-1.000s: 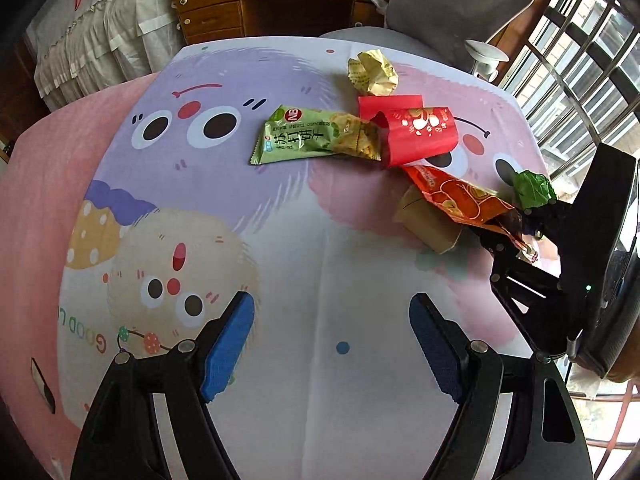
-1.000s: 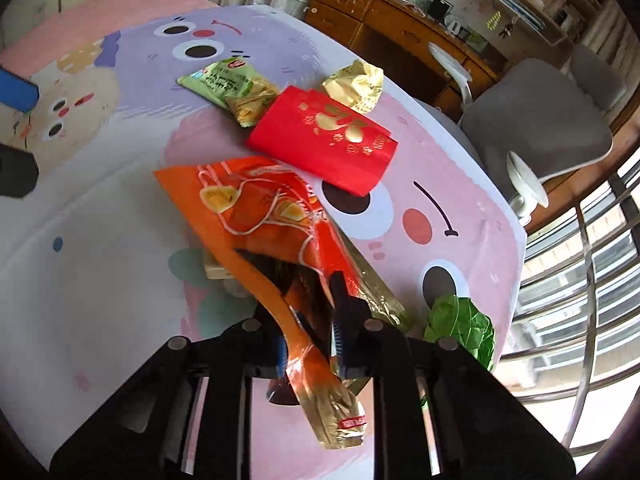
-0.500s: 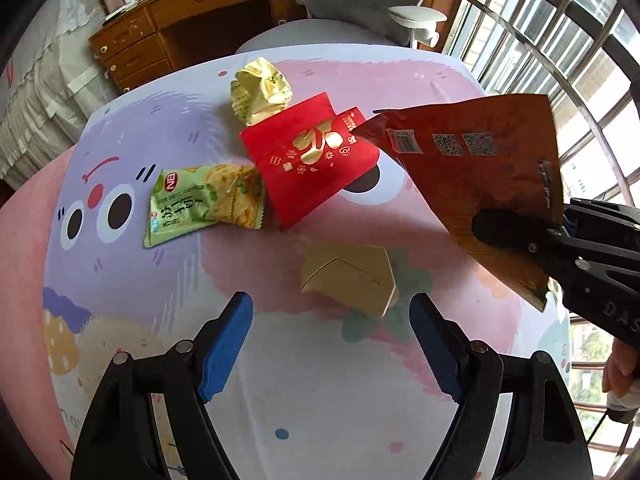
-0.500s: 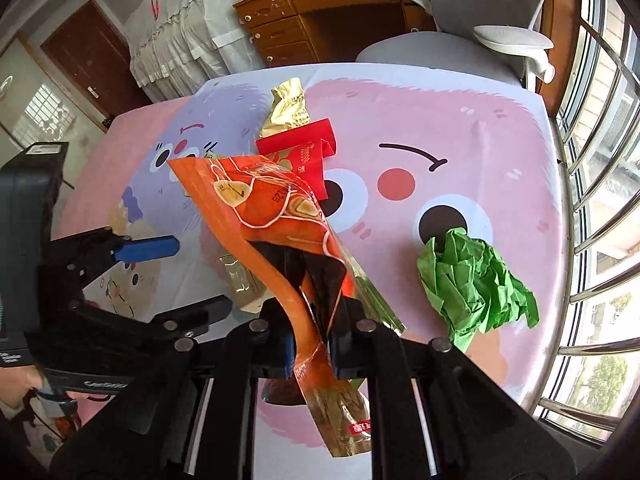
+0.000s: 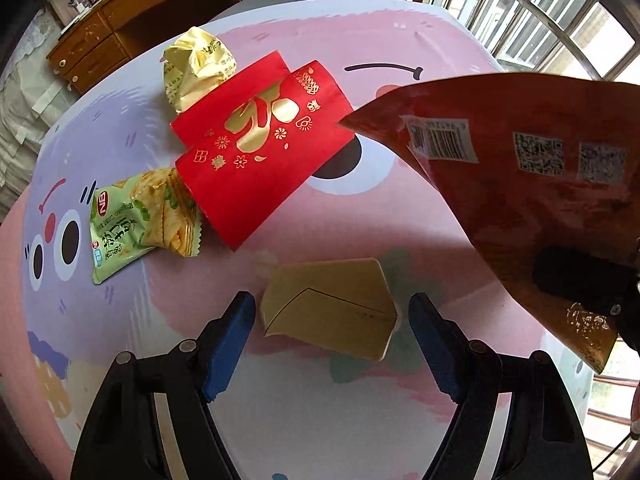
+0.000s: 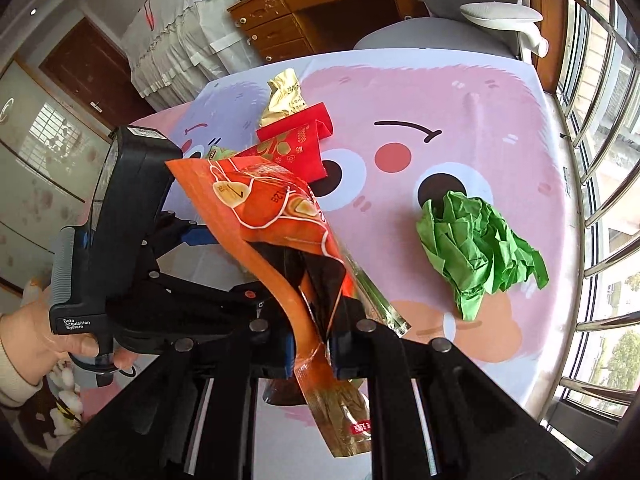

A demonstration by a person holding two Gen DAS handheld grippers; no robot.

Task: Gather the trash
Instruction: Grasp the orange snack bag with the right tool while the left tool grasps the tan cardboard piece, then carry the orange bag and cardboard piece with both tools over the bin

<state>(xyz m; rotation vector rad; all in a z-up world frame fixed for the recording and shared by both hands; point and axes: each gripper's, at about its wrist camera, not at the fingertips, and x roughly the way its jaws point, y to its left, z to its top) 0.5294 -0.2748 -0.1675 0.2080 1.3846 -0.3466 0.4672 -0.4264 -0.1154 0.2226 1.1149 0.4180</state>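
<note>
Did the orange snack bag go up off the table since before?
Yes. The orange snack bag lay beside the red envelope earlier; now the right hand-held gripper holds it in the air, above the tablecloth.

A home bedroom or study.
A wooden desk (image 6: 320, 12), a grey office chair (image 6: 460, 20) and frilled bedding (image 6: 168, 32) are standing beyond the cartoon-printed tabletop (image 6: 480, 112), beside barred windows (image 6: 600, 80).

The right claw (image 6: 311, 354) pinches an orange snack bag (image 6: 272, 216) above the tablecloth (image 6: 460, 92).
</note>
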